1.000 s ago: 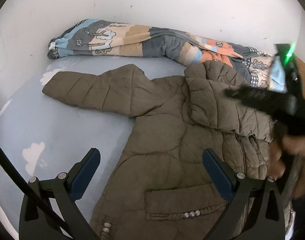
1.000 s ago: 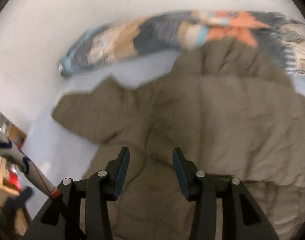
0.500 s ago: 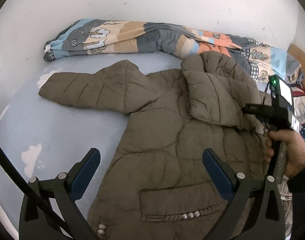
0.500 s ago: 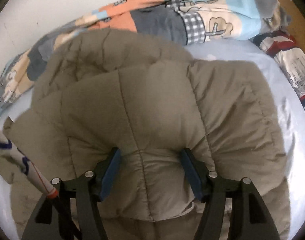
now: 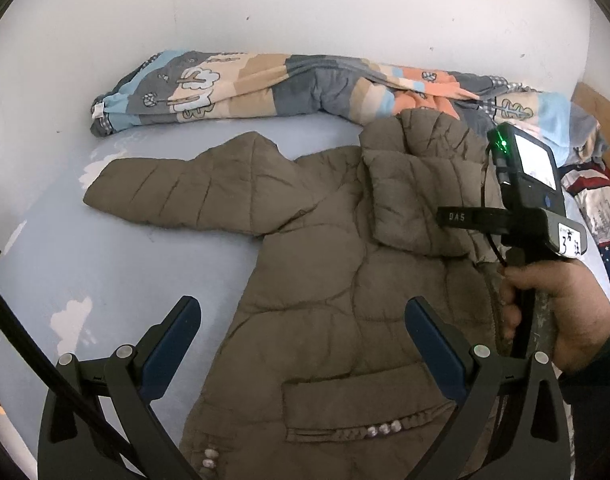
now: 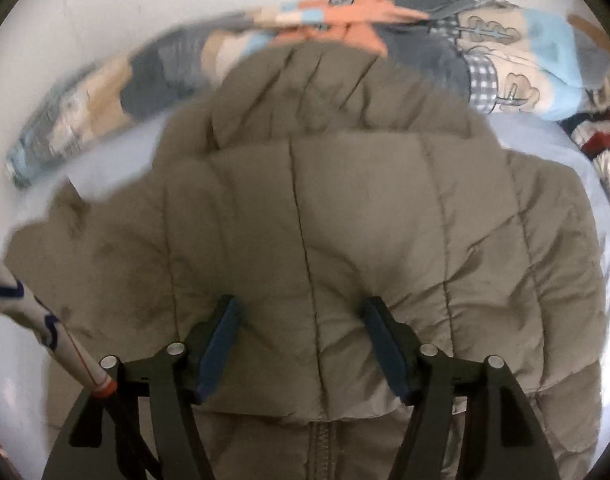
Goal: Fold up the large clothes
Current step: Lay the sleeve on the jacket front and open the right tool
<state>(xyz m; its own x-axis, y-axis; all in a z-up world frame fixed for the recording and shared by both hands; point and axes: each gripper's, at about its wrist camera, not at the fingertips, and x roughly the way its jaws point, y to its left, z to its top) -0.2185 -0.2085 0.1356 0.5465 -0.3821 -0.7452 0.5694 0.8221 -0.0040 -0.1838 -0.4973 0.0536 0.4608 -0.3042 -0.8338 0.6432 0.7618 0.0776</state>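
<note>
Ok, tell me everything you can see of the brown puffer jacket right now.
The brown puffer jacket lies front up on the light blue bed sheet. It is quilted and puffy, with a matte olive-brown shell. One sleeve stretches out flat to the left in the left wrist view; the other sleeve is folded over the chest. A pocket flap with pale studs shows near the hem. Its hood touches the patterned quilt. The opening right gripper straddles the folded sleeve's edge.
</note>
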